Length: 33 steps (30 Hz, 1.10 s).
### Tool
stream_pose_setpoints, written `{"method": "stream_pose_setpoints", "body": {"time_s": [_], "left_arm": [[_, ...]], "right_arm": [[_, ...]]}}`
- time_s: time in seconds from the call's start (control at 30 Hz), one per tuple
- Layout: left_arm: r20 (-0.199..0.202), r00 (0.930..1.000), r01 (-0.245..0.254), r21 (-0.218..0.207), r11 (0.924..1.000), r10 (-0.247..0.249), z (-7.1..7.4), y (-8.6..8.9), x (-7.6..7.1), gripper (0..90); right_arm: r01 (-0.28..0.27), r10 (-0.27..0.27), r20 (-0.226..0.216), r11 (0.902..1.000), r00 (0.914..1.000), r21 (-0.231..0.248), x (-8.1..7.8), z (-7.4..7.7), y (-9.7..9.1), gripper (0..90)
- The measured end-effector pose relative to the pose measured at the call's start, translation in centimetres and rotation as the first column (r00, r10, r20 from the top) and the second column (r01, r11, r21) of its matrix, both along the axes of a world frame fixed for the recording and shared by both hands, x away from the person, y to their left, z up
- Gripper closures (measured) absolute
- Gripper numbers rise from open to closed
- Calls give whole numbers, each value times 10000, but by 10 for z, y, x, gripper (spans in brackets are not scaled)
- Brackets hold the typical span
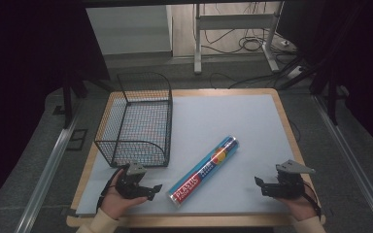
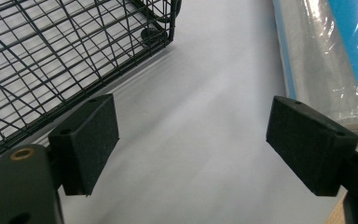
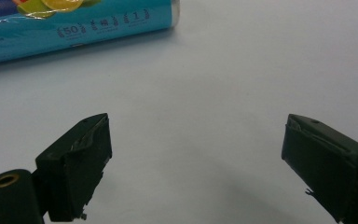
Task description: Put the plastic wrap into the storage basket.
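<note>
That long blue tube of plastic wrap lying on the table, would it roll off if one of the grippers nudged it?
Probably, yes: the plastic wrap roll is a round cylinder lying on its side on the flat mat, so a sideways nudge would likely set it rolling. Its glossy wrapper looks slippery for the pads. It appears stiff, so it should lift without sagging.

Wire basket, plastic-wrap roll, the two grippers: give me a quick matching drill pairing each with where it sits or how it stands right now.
Things:
1. wire basket
2. plastic-wrap roll
3. left gripper
4. right gripper

Places or states:
A. lying slantwise on the mat's middle, held by nothing
B. jaws open, at the near right edge of the mat
C. standing empty on the left side of the mat
D. jaws open, just in front of the basket's near end

Pairs: 1-C, 2-A, 3-D, 4-B
</note>
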<state>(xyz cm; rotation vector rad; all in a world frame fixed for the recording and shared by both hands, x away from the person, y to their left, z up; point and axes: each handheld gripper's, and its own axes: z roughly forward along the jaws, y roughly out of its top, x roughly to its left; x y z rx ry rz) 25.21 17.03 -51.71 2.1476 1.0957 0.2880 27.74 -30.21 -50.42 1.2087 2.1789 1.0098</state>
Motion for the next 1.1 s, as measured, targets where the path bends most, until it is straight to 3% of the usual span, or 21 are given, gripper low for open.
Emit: {"method": "stream_pose_setpoints", "body": {"time_s": [0.27, 0.4, 0.47, 0.77, 1.1], "left_arm": [[221, 9997, 83, -76, 9999, -82, 12, 0, -4, 170], [332, 9994, 92, -112, 9999, -88, 27, -4, -10, 170], [230, 9996, -167, -78, 9998, 169, 32, -6, -11, 171], [268, 9995, -148, 67, 9999, 146, 47, -17, -11, 187], [326, 9981, 516, 97, 9986, -519, 56, -41, -7, 178]], "right_arm": [[57, -57, -54, 9999, 10000, -106, 0, 0, 0, 87], [121, -122, -81, 9998, 9999, -135, 0, 0, 0, 89], [96, -97, -65, 9999, 9999, -120, 0, 0, -1, 90], [145, -146, -95, 9998, 9998, -119, 0, -1, -1, 91], [82, -84, -126, 9998, 9999, -171, 0, -2, 0, 91]]}}
